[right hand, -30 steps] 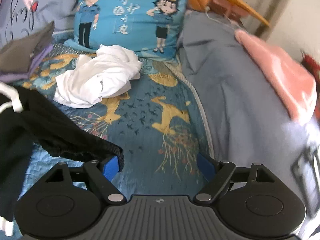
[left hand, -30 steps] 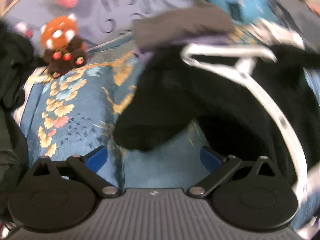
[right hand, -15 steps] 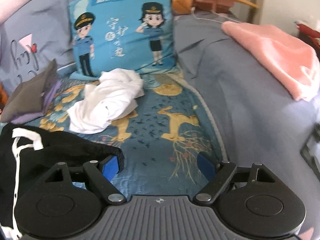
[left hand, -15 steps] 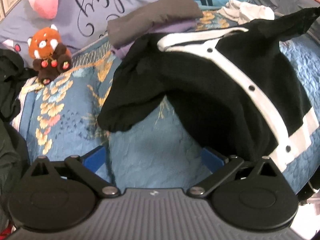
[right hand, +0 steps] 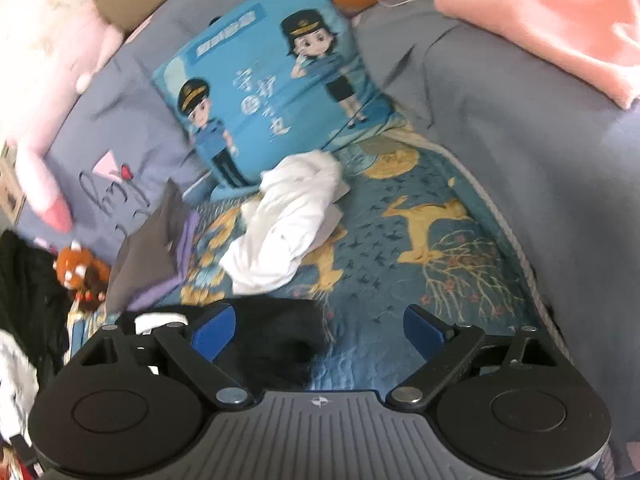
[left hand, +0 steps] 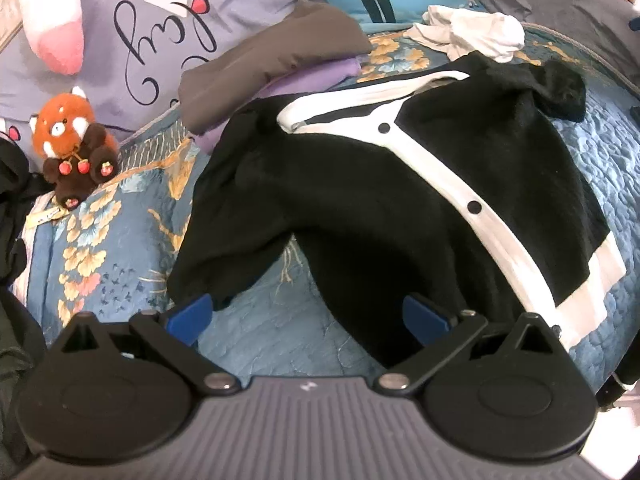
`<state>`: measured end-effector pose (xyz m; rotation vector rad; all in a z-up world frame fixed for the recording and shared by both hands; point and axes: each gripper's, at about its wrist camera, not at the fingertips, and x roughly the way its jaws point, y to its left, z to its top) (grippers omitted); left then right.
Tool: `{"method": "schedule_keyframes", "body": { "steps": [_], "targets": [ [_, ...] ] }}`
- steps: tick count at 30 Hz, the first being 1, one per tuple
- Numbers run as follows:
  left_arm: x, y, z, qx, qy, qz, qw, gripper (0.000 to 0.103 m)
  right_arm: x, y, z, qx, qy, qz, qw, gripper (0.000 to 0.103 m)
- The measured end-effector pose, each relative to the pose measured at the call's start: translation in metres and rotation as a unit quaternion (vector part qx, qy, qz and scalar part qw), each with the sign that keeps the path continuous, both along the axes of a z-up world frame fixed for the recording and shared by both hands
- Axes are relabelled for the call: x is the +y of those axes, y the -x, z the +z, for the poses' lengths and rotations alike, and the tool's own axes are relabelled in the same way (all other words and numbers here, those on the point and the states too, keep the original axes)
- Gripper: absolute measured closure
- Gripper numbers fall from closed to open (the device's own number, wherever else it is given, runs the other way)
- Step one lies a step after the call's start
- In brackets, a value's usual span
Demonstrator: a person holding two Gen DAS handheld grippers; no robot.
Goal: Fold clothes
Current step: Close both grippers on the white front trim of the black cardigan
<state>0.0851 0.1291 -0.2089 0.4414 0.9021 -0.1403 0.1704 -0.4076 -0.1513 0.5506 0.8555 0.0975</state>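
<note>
A black cardigan [left hand: 360, 200] with white trim and black buttons lies spread on the blue patterned bedspread [left hand: 100, 248]. Its left sleeve reaches toward my left gripper [left hand: 306, 318], which is open and empty just in front of the hem. My right gripper [right hand: 318, 330] is open and empty; a black sleeve end of the cardigan [right hand: 276, 336] lies between and below its fingers. A crumpled white garment [right hand: 292, 224] lies beyond, also in the left wrist view [left hand: 472, 30]. A folded grey and purple pile [left hand: 272, 60] sits behind the cardigan.
A red panda plush [left hand: 70, 136] sits at the left. A lilac pillow [left hand: 168, 20] and a blue cartoon cushion [right hand: 272, 96] stand at the head. A grey quilt [right hand: 520, 140] with a pink cloth [right hand: 560, 20] lies right. Dark clothes [left hand: 12, 184] lie far left.
The cardigan went from hanging in the air to lying spread flat on the bed. Both grippers pulled back from it and the right gripper tilted, with the sleeve end now lying free.
</note>
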Motion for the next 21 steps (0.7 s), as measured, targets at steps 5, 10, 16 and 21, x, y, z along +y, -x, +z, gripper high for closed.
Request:
{"method": "schedule_keyframes", "body": {
  "steps": [5, 10, 16, 21],
  "targets": [
    [0.001, -0.014, 0.0, -0.01, -0.014, 0.001, 0.9998, 0.0, 0.033, -0.004, 0.001, -0.02, 0.097, 0.039, 0.994, 0.012],
    [0.003, -0.04, 0.002, -0.022, -0.029, 0.005, 0.9993, 0.0, 0.11, -0.015, -0.007, -0.097, 0.22, 0.147, 0.96, 0.013],
    [-0.003, -0.092, 0.004, -0.05, -0.04, -0.011, 0.9979, 0.0, 0.23, -0.042, -0.035, -0.172, 0.333, 0.306, 0.875, 0.018],
    [-0.022, -0.119, -0.006, -0.062, -0.051, -0.039, 0.996, 0.0, 0.301, -0.067, -0.066, -0.178, 0.383, 0.374, 0.826, 0.031]
  ]
}}
